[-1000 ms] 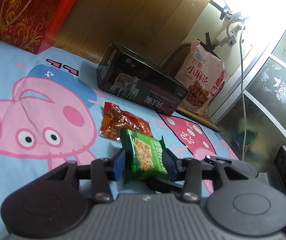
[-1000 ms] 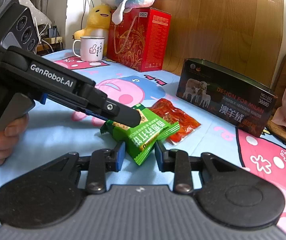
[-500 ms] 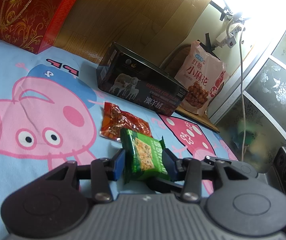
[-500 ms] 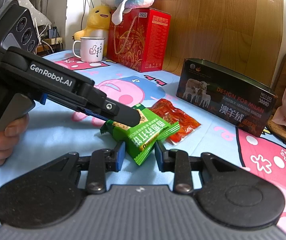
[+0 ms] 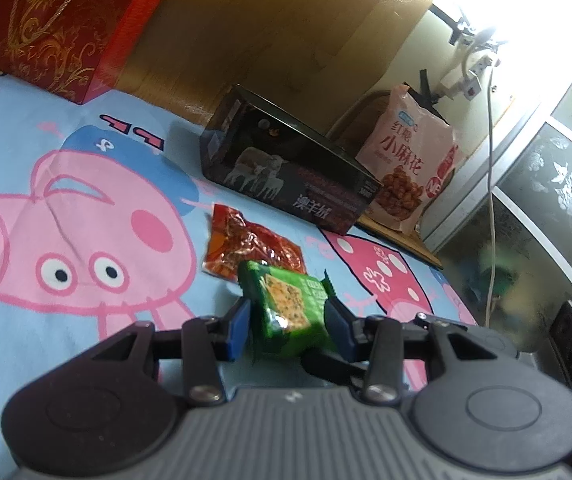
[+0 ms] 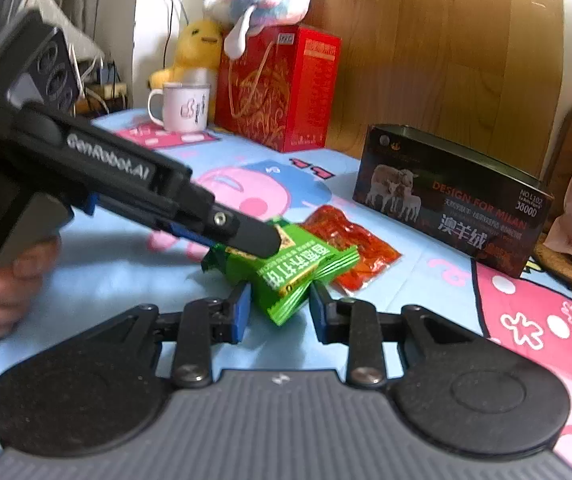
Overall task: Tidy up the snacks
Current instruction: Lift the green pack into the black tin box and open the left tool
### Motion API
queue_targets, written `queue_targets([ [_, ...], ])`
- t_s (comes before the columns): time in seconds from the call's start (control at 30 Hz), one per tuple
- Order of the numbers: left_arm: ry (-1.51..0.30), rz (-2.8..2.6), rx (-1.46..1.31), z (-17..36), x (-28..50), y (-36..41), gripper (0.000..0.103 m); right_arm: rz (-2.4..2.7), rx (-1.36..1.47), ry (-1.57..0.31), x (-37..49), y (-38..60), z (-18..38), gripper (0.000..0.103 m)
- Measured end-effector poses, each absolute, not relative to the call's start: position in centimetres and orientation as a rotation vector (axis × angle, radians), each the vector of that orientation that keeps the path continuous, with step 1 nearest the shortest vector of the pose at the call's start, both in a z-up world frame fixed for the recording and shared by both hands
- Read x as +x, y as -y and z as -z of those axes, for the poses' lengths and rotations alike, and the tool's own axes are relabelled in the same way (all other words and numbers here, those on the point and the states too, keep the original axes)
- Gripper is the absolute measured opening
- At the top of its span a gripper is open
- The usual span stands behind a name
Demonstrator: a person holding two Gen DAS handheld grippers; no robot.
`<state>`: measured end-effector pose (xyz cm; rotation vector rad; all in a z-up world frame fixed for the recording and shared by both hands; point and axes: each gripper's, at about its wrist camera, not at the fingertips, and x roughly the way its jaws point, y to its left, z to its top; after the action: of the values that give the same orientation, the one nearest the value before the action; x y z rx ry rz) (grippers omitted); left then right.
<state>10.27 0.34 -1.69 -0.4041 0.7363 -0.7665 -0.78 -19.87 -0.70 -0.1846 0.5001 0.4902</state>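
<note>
A green cracker packet (image 5: 289, 312) sits between the blue pads of my left gripper (image 5: 287, 322), which is shut on it just above the blue cartoon-pig sheet. In the right wrist view the same packet (image 6: 301, 270) is held by the left gripper's black finger (image 6: 254, 236). My right gripper (image 6: 280, 308) has its jaws on either side of the packet's near corner with small gaps, open. A red snack packet (image 5: 250, 246) lies flat on the sheet just behind; it also shows in the right wrist view (image 6: 349, 242).
An open dark box with sheep pictures (image 6: 449, 196) stands behind the snacks. A pink snack bag (image 5: 409, 160) leans at the back right. A red gift box (image 6: 278, 88), plush toys (image 6: 262, 8) and a white mug (image 6: 184, 106) stand at the back left.
The left gripper and its green packet have shifted slightly. The right camera view has moved a little closer, with some motion blur.
</note>
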Motion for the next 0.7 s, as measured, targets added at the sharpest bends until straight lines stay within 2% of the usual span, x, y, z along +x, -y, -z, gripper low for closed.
queue_targets([
  [0.3,-0.618,0.8,-0.365,-3.6,13.7,2.8,0.04,-0.451,-0.159,-0.347,1.4,21.4,-3.0,0.034],
  [0.57,-0.568,0.755,-0.309,-5.8,22.3,9.2,0.044,-0.38,-0.119,-0.305,11.3,25.2,-5.2,0.034],
  [0.7,-0.611,0.705,-0.281,-5.4,25.4,11.1,0.051,-0.322,-0.092,-0.346,15.8,26.2,-4.2,0.046],
])
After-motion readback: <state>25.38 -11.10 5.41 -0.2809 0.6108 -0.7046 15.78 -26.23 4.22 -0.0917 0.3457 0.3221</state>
